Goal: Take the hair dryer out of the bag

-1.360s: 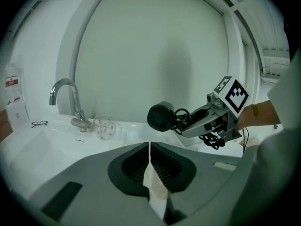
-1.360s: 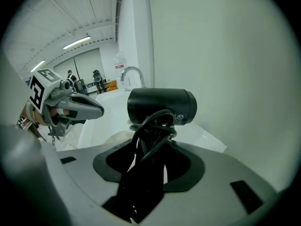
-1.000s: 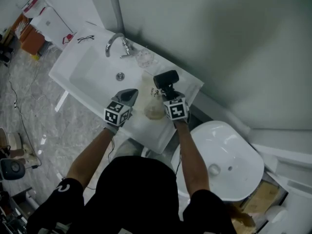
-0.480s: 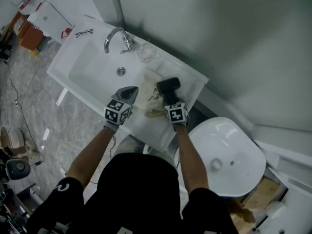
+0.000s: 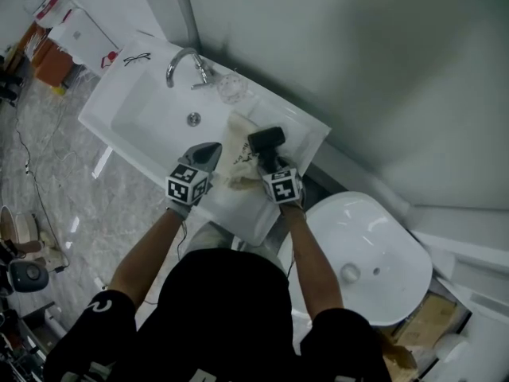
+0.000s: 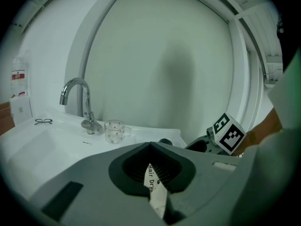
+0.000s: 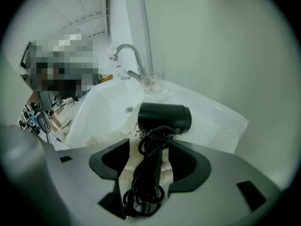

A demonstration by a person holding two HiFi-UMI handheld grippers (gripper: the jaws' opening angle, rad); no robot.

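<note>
Lying on the bag (image 5: 237,143) beside the sink (image 5: 149,122), the hair dryer (image 5: 266,138) sat loose in the right tongs (image 7: 149,145), jaws just then opening — a tug by the left tongs (image 6: 151,147), clamped on the bag, might tip it off.

The hair dryer (image 7: 164,118) is showing matt black plastic, and the bag (image 5: 237,146) is looking like soft cream cloth. The basin (image 5: 147,114) is gleaming glossy white, its tap (image 5: 181,60) at twelve o'clock shining as polished metal.
</note>
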